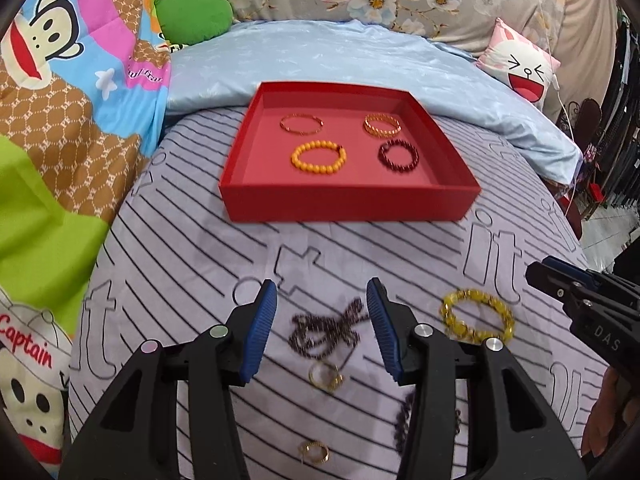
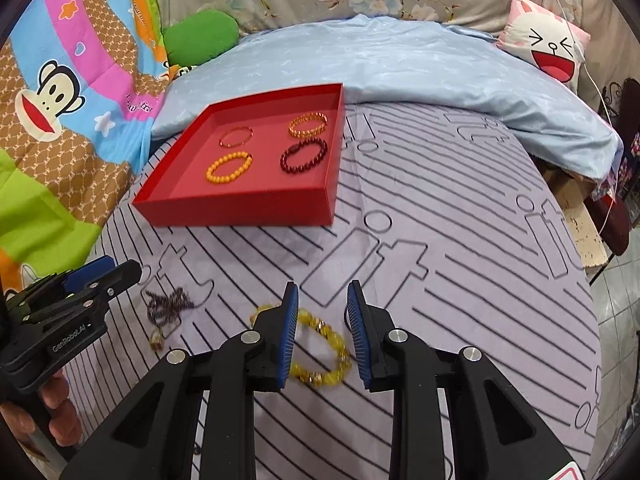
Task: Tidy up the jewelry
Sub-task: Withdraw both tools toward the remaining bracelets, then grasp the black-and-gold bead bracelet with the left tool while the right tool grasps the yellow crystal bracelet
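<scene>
A red tray (image 1: 348, 205) (image 2: 236, 210) lies on the striped bed and holds several bracelets: an orange bead one (image 1: 319, 157), a dark red one (image 1: 399, 157), a thin red one (image 1: 301, 123) and a gold one (image 1: 382, 124). My left gripper (image 1: 322, 300) is open above a tangled dark bead necklace (image 1: 326, 330) (image 2: 166, 306). A gold ring (image 1: 326, 376) lies just behind it. My right gripper (image 2: 322, 300) is open over a yellow bead bracelet (image 2: 320, 350) (image 1: 476, 318), which lies on the sheet between its fingers.
Another gold ring (image 1: 314, 452) and a dark bead piece (image 1: 402, 420) lie near the front. A pale blue quilt (image 1: 340, 60) is bunched behind the tray. A cartoon blanket (image 1: 60, 100) is at the left, and the bed's edge (image 2: 592, 272) at the right.
</scene>
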The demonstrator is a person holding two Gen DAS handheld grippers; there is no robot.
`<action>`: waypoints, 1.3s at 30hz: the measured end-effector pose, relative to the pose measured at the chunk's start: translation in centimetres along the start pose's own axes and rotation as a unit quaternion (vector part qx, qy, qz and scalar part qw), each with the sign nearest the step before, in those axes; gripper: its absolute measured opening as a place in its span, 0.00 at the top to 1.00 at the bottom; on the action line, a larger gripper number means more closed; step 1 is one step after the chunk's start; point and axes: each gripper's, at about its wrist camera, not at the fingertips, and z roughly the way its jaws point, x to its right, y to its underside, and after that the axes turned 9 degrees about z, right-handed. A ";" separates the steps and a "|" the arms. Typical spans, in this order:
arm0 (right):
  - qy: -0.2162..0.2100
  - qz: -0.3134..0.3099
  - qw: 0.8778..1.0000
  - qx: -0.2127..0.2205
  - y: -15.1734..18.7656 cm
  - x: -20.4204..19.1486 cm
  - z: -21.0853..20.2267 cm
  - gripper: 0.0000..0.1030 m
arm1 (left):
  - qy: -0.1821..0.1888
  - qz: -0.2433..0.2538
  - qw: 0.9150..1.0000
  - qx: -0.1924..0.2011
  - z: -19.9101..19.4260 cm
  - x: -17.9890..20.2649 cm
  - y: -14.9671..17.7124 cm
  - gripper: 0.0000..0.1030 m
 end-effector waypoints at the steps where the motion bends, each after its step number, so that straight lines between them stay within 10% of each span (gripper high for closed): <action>1: 0.000 0.001 1.000 -0.003 0.3 0.1 0.0 0.75 | 0.001 0.000 1.000 -0.002 0.0 0.1 0.3 0.57; 39: 0.043 -0.024 0.998 -0.026 3.3 0.4 4.0 0.79 | 0.041 0.052 0.996 -0.055 1.3 5.9 6.5 0.57</action>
